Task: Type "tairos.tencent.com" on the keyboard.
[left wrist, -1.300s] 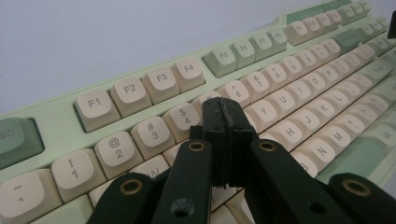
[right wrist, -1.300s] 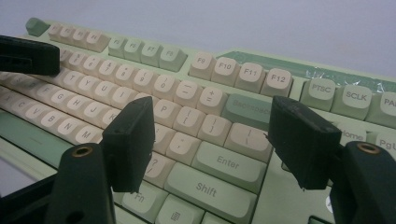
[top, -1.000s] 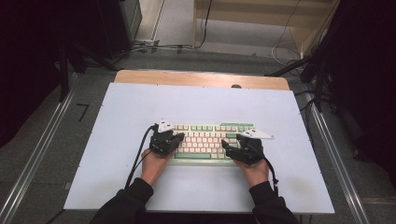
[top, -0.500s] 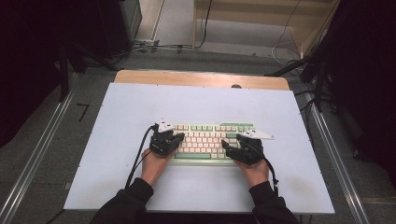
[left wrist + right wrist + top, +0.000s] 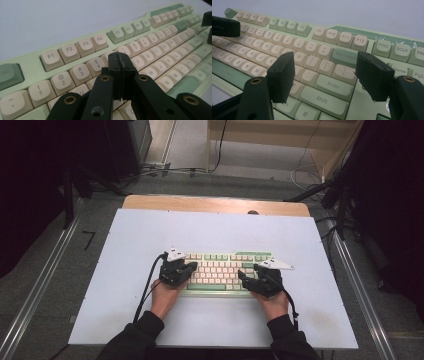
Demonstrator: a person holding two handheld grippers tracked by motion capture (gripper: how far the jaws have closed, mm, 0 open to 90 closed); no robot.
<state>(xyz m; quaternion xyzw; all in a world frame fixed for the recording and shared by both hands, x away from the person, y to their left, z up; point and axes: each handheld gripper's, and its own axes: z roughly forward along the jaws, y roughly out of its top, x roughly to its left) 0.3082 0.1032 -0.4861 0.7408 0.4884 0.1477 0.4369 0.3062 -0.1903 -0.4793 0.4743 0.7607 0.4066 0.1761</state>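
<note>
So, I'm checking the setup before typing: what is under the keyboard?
The keyboard lies flat on the pale blue mat, which shows all round it. Whatever is directly beneath its case is covered and cannot be seen.

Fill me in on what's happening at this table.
A person holds a claw in each hand over a green and cream keyboard on the white table. The left claw hovers over the keys near the number row; its jaws have just been opening slightly but look pressed together, with nothing between them. The right claw is open above the Enter and Shift keys. Neither claw grips anything.
</note>
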